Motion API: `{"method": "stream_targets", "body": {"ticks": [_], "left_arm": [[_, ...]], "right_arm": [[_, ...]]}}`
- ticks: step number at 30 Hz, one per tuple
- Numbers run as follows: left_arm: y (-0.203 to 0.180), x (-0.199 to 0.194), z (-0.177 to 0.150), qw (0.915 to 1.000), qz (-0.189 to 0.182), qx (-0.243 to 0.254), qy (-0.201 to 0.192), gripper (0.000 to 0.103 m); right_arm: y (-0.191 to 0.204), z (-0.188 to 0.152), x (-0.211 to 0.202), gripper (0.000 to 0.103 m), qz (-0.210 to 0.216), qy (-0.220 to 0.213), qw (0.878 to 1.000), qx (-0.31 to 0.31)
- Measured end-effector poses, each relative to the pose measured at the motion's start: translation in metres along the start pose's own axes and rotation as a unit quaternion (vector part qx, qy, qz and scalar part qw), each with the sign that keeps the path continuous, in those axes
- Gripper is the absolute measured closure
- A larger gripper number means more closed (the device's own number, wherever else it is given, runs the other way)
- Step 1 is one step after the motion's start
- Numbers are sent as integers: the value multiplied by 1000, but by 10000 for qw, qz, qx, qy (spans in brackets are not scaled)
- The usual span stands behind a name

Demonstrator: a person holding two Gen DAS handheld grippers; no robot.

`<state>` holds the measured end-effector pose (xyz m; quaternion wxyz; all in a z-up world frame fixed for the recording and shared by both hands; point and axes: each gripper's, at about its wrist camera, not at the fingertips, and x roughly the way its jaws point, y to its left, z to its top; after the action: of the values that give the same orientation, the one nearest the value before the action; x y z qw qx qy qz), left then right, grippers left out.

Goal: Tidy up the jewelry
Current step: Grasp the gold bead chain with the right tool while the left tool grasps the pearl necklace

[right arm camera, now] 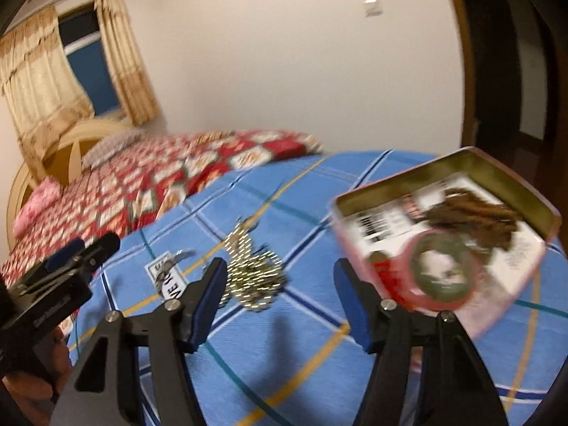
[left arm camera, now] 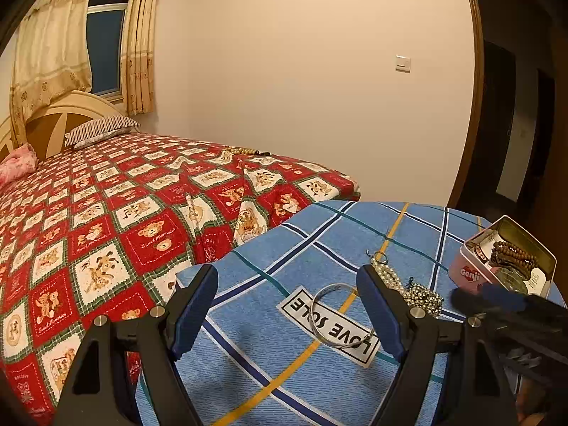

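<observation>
A silver bangle (left arm camera: pixel 340 316) lies flat on the blue plaid cloth (left arm camera: pixel 284 372), over a "LOVE SOLE" label. My left gripper (left arm camera: pixel 287 284) is open just above the cloth, the bangle lying loose between its fingers, nearer the right one. A pearl strand (left arm camera: pixel 387 277) and a heap of shiny beads (left arm camera: pixel 422 298) lie to the right. An open pink tin (left arm camera: pixel 504 259) holds a brown bead bracelet (left arm camera: pixel 514 252). In the blurred right wrist view my right gripper (right arm camera: pixel 280 280) is open and empty, between the bead heap (right arm camera: pixel 252 277) and the tin (right arm camera: pixel 443 234).
A bed with a red bear-print quilt (left arm camera: pixel 106 213) borders the blue cloth on the left. A dark doorway (left arm camera: pixel 514 124) stands at the right. A pale bead string (left arm camera: pixel 241 151) lies at the bed's far edge. My left gripper's body (right arm camera: pixel 71 259) shows at the left of the right wrist view.
</observation>
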<state>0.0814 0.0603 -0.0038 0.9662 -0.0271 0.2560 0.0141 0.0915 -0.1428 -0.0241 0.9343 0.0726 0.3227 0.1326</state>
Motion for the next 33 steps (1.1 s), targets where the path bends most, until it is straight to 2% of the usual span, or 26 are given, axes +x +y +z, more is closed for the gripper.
{"method": "stream_targets", "body": {"ticks": [5,9,15,17,18,19,22,24,30,33], "left_arm": [[4,6,0,9998,27,-100,151,23],[6,8,0,9996,51,-149,215,23],[9,9,0,9995,24,-193,232,23],[9,10,0,9995,35,-193,262,23],[8,10,0,9995,37,-181,274,23],[8,10,0,9995,45,-168,276,23],[5,10,0,9996,66,-100,265,23],[3,10,0,9996,67,-56,261,23],[-4,10,-1,9995,108,119,278,23],[-9,8,-2,9994,-10,249,251,23]], "right_arm": [[17,-1,27,48,19,435,9988,-231],[15,1,30,48,-18,423,9989,-202],[17,3,55,48,109,897,9958,-154],[17,3,61,55,143,1046,9943,-160],[15,4,58,73,182,1019,9945,-148],[14,3,58,78,277,1028,9942,-120],[10,3,49,80,362,855,9957,-23],[8,3,36,83,429,584,9974,-1],[7,0,4,83,519,52,9986,-36],[2,2,-13,83,552,-282,9980,84]]}}
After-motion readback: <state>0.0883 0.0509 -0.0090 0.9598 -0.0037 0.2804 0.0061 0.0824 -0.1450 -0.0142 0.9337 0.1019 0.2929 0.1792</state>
